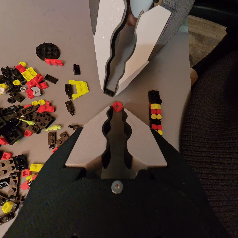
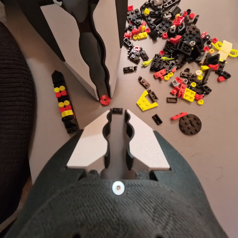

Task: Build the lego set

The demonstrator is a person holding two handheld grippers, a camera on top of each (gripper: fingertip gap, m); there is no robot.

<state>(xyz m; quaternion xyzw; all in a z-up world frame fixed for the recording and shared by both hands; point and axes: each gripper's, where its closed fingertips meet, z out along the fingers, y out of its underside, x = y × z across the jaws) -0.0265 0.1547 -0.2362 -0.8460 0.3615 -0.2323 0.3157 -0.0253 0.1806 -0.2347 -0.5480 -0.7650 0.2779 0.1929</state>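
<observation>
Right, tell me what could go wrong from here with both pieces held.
1. The left tool pinches the red round plate only at its tips; pressing could flick it out.
2. The right tool holds the small black plate just as shallowly, so it may twist.
3. The striped build lies near the table edge; a nudge might knock it off.
</observation>
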